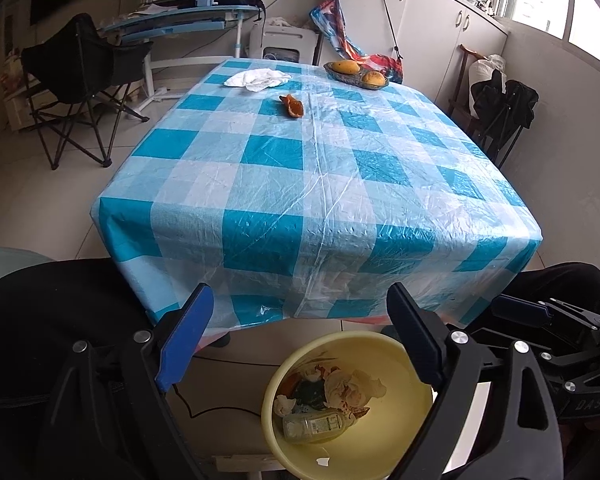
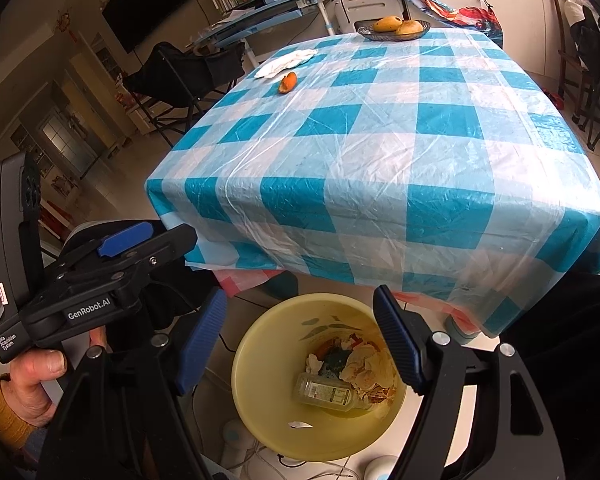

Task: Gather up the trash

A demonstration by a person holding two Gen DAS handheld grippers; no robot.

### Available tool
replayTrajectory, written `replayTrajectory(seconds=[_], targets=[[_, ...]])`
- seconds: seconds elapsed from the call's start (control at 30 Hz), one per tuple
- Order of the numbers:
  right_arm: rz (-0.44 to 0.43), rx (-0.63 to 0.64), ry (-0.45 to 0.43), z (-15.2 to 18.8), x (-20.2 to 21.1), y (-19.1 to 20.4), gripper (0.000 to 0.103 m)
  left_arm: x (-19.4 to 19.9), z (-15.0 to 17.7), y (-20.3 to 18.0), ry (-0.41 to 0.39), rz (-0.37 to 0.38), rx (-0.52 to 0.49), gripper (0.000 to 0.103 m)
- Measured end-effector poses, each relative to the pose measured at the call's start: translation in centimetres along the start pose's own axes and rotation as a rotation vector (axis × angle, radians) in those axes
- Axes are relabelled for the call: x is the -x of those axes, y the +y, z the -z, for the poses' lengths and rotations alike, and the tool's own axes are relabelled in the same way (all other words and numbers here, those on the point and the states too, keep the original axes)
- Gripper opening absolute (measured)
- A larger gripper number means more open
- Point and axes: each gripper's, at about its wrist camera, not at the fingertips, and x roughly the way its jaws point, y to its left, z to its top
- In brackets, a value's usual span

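Yellow bin [image 1: 400, 432] stands on the floor below the near table edge, holding a clear labelled bottle [image 1: 314, 426], crumpled paper [image 1: 354, 386] and peel scraps. On the checked tablecloth [image 1: 320, 168], an orange peel [image 1: 292, 106] lies at 12 o'clock, far side, with a crumpled white tissue [image 1: 258, 79] just beyond at 11. Left gripper [image 1: 300, 344] and right gripper [image 2: 300, 340] hang above the bin, jaws released, nothing between them.

Bottle [image 2: 327, 393] in bin [image 2: 260, 344] before table [image 2: 380, 152]; peel [image 2: 287, 82] on table.
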Motion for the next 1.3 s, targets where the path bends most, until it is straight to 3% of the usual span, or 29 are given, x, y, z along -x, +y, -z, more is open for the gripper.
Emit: replayTrajectory(seconds=[0.17, 0.47, 0.83, 0.93, 0.97, 1.0, 1.03, 1.2, 1.3], targets=[[-0.021, 0.034, -0.052, -2.6, -0.5, 0.4, 0.073, -0.2, -2.5, 1.7, -0.036, -0.021, 0.047, 0.087], [0.003, 0.077, -0.128, -12.7, -5.2, 0.9, 0.073, -3.6, -9.9, 4.4, -0.084, -0.043, 0.156, 0.088], [0.035, 0.077, -0.065, -21.8, -15.3, 0.8, 0.068, -7.7, -17.9, 9.3, -0.165, -0.053, 0.367, 0.089], [0.035, 0.089, -0.019, -22.5, -17.3, 0.5, 0.054, -9.8, -19.6, 9.6, -0.165, -0.051, 0.392, 0.089], [0.021, 0.089, -0.007, -22.6, -17.6, 0.4, 0.047, -10.6, -20.1, 9.5, -0.163, -0.050, 0.397, 0.089], [0.008, 0.110, -0.011, -22.7, -17.3, 0.6, 0.032, -11.4, -20.6, 9.4, -0.161, -0.050, 0.403, 0.089], [0.000, 0.143, -0.003, -22.7, -17.3, 0.8, 0.026, -12.3, -21.1, 9.3, -0.158, -0.050, 0.407, 0.089], [-0.018, 0.195, 0.024, -21.3, -14.6, -0.1, 0.012, -16.7, -24.1, 7.2, -0.137, -0.055, 0.368, 0.089], [-0.014, 0.171, 0.032, -20.0, -12.5, -2.6, 0.011, -19.3, -25.9, 5.5, -0.124, -0.081, 0.299, 0.089]])
